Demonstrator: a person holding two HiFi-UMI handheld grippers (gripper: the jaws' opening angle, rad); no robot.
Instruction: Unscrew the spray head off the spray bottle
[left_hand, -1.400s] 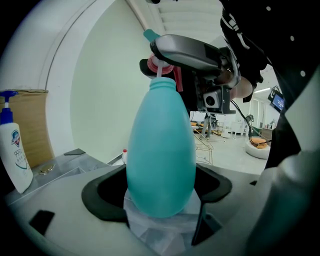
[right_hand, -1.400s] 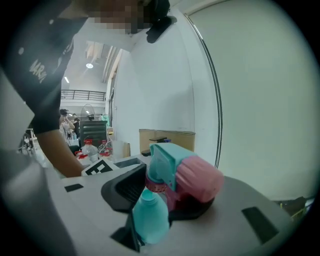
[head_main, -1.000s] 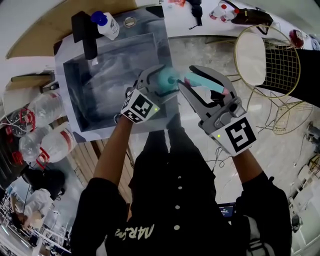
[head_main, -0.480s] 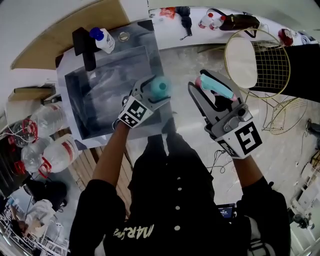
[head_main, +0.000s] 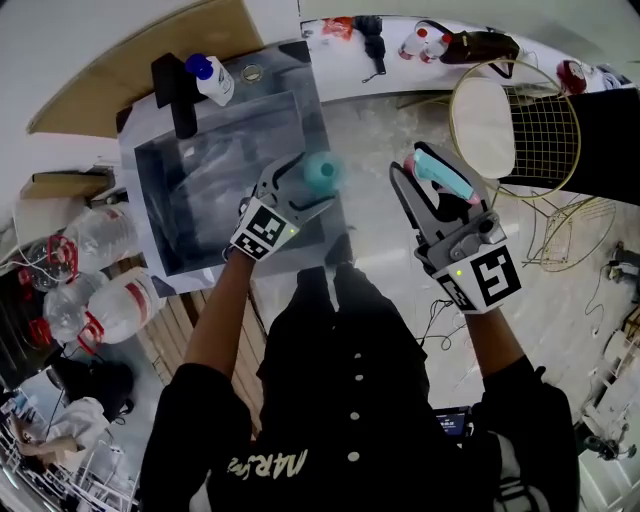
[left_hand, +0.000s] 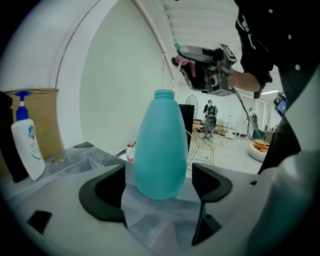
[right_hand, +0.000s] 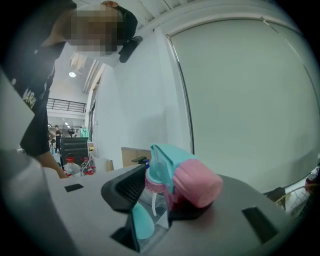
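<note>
**Head view, with both gripper views.** Your left gripper (head_main: 303, 188) has its jaws closed on the lower body of the teal spray bottle (head_main: 322, 171). The bottle stands upright in that gripper, over the near edge of the grey sink (head_main: 150, 160), and its neck is open and bare. Your right gripper (head_main: 432, 178) holds the teal-and-pink spray head (head_main: 441, 170). Its jaws are closed partway onto the head, the pink collar sits between the pads, and a thin white tube (right_hand: 152, 202) hangs below the collar.

The spray head lies at 3 o'clock of the bottle, well apart from it and level with its top.

**Step in hand.** Judged from the bare neck, the unscrewing is done and the head is being carried clear.

**Next move.** It likely calls for setting one or both parts down. Keep the bottle upright so nothing spills from the open neck, and keep the head's grip firm until it rests on a surface.

**Change from the earlier frames.** A second ago the head sat against the bottle's neck, with the two grippers almost touching. Half a second ago they had parted. The right gripper now stands slightly further toward 3 o'clock, and the left gripper has barely shifted.

**Surroundings.** A white pump bottle (head_main: 212, 79) and a black faucet (head_main: 172, 92) stand at 11 o'clock of the sink.
</note>
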